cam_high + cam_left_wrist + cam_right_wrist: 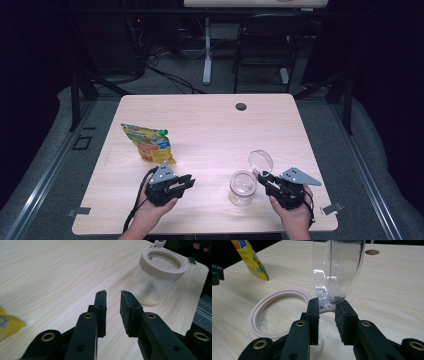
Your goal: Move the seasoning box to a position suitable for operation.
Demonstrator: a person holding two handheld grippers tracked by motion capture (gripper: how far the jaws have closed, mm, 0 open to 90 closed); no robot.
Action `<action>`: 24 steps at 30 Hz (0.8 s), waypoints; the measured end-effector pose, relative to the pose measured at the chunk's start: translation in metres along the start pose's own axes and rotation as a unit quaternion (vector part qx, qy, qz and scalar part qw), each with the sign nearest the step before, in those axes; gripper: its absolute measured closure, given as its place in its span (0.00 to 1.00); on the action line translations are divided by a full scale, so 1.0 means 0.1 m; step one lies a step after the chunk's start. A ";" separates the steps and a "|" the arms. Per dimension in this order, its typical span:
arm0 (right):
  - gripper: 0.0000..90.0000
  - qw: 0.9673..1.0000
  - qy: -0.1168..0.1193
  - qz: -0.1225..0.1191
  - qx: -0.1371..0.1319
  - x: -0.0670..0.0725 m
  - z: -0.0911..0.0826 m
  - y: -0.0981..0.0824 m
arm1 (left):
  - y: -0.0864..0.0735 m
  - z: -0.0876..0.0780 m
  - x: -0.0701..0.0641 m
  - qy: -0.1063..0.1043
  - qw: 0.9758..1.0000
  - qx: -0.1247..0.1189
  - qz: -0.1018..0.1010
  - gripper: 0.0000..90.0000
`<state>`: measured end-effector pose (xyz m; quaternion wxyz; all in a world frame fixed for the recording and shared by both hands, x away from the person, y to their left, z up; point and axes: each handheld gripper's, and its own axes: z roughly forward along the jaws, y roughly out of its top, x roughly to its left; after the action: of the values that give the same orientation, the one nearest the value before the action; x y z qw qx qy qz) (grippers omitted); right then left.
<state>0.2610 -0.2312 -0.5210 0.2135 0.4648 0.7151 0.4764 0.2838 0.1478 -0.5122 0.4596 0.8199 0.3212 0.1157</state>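
Observation:
A clear glass jar (243, 189) with a pale rim stands near the table's front right; a little white residue lies on its bottom (150, 301). Its clear hinged lid (260, 161) is tipped up and open. My right gripper (262, 176) reaches the jar from the right, and in the right gripper view its jaws (327, 302) are shut on the lower edge of the lid (337, 270) above the rim (257, 315). My left gripper (189, 181) is left of the jar, apart from it, pointing towards it. Its jaws (113, 293) stand open with nothing between them.
A yellow snack bag (149, 143) lies flat on the left half of the table, just behind my left hand. A cable hole (241, 106) sits near the far edge. A black chair (265, 45) and a desk leg (207, 65) stand beyond the table.

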 end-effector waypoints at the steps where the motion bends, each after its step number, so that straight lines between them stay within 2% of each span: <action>1: 0.81 1.000 0.001 0.001 0.001 0.00 0.00 0.00 | -0.02 -0.03 0.03 0.005 1.000 0.002 -0.003 0.82; 10: 0.76 1.000 0.007 0.001 0.003 -0.01 -0.02 -0.02 | -0.17 -0.29 0.39 0.029 0.998 -0.016 -0.046 0.71; 18: 0.73 1.000 0.006 0.004 0.004 -0.02 -0.05 -0.05 | -0.24 -0.45 0.63 0.063 0.996 -0.020 -0.064 0.66; 24: 0.73 1.000 0.005 0.008 0.006 -0.03 -0.08 -0.09 | -0.27 -0.55 0.81 0.078 0.993 -0.031 -0.078 0.65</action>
<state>0.2526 -0.2389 -0.5256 0.2035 0.4699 0.7149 0.4761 0.3075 0.2462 -0.5125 0.4657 0.7662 0.4156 0.1527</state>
